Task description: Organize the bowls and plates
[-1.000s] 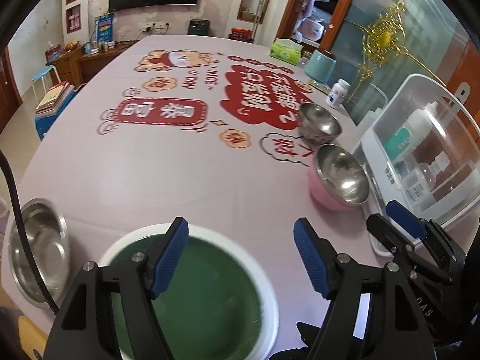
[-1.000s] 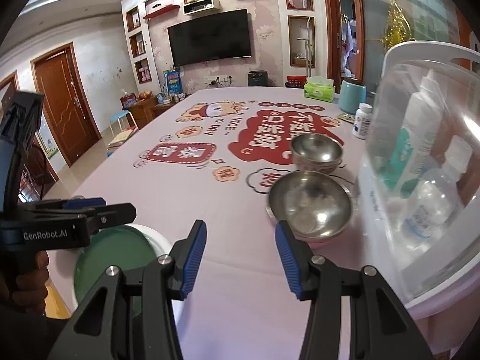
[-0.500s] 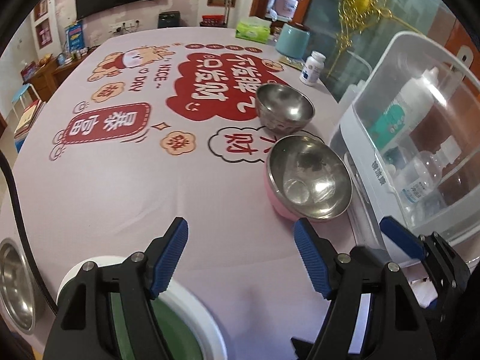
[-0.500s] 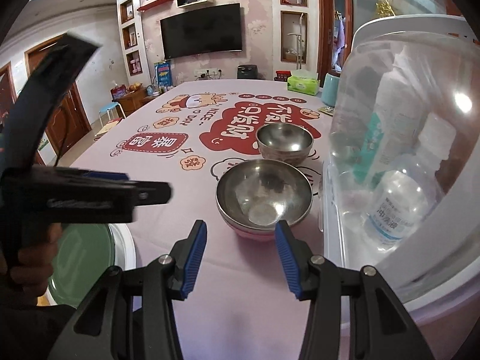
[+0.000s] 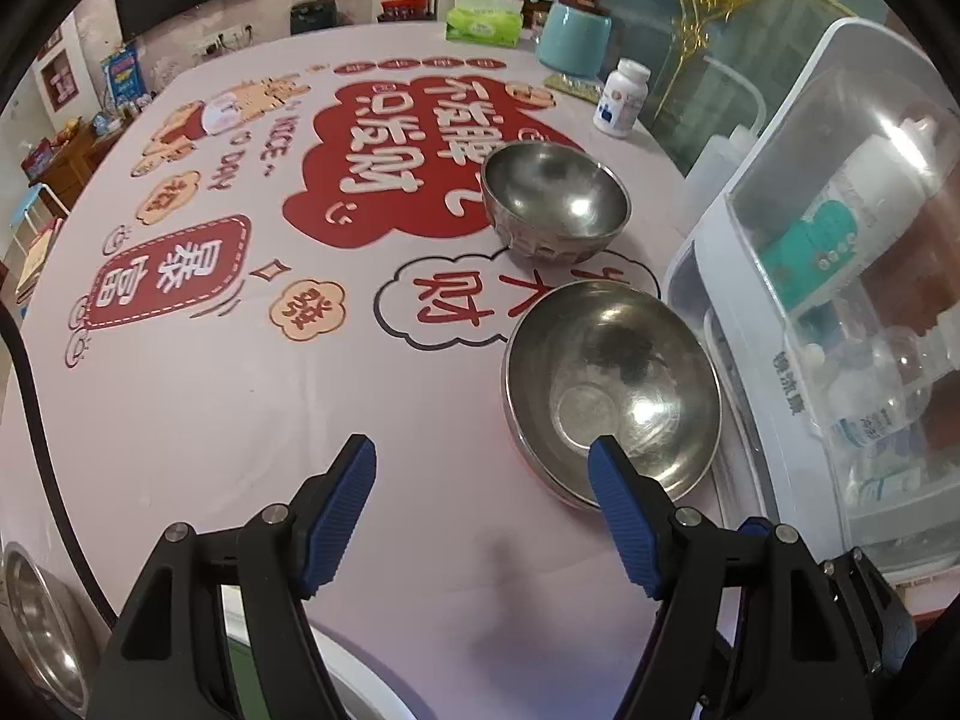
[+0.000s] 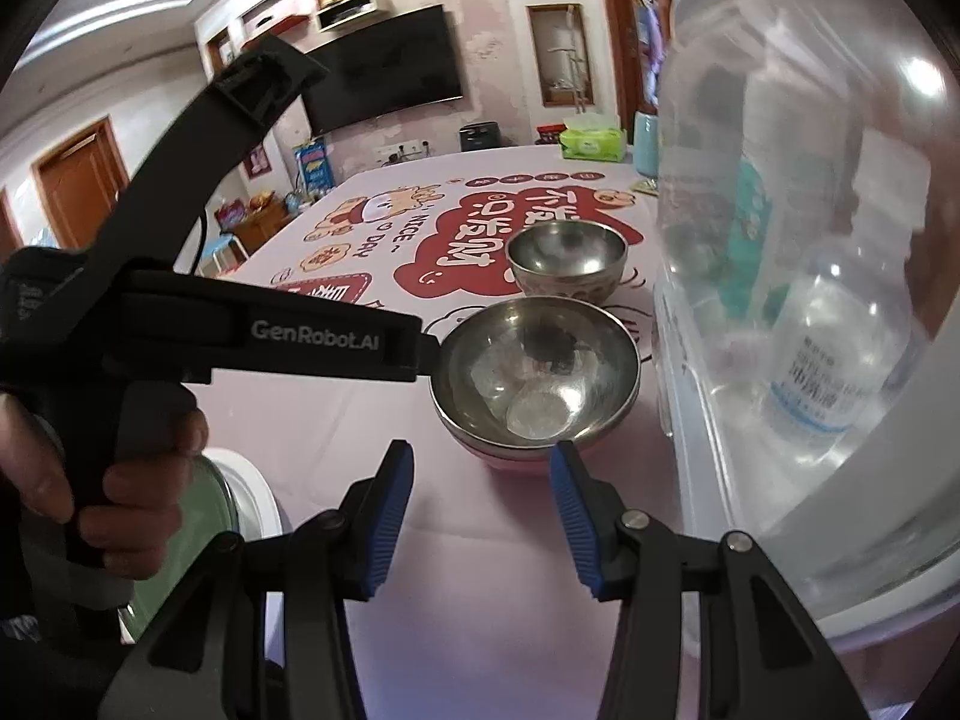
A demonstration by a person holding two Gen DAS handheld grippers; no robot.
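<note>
left claw (image 5: 482, 471): spread, nothing gripped, held over the table (image 5: 240, 420) | right claw (image 6: 477, 474): parted, nothing gripped | near steel bowl (image 5: 612, 387): nested in pink bowl (image 6: 510, 457), at 1 o'clock of left claw | second steel bowl (image 5: 555, 204): at 12 o'clock beyond it

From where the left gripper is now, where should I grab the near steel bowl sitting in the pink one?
Probably the rim of the steel bowl, on its near-left edge: one finger inside, one outside. It sits upright, nested in the pink bowl. The left gripper is open, and the clear box crowds the far side.
</note>
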